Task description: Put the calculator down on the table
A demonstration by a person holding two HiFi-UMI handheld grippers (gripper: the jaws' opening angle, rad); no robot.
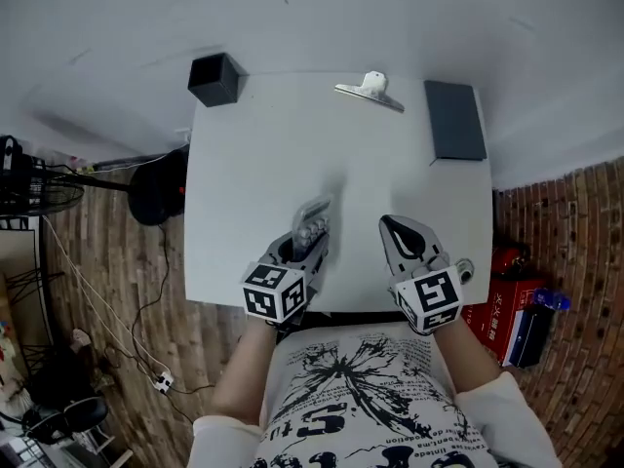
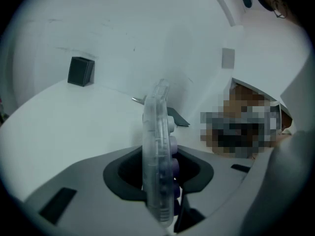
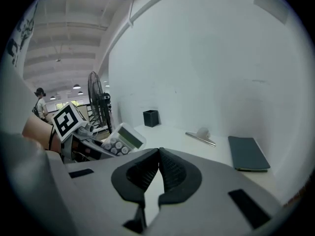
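A clear-cased calculator (image 1: 314, 218) with pale round keys stands on edge between the jaws of my left gripper (image 1: 310, 247), which is shut on it over the near middle of the white table (image 1: 253, 164). In the left gripper view the calculator (image 2: 157, 141) rises edge-on from my left gripper (image 2: 160, 173), keys facing right. My right gripper (image 1: 392, 228) hovers beside it to the right, shut and empty. In the right gripper view its tips (image 3: 158, 155) meet, and the calculator (image 3: 123, 139) shows to the left with its display facing up.
A black box (image 1: 215, 79) stands at the table's far left corner. A metal clip (image 1: 370, 90) lies at the far middle, and a dark notebook (image 1: 454, 119) at the far right. A fan (image 1: 39, 185) and cables are on the floor to the left, red boxes (image 1: 502, 305) to the right.
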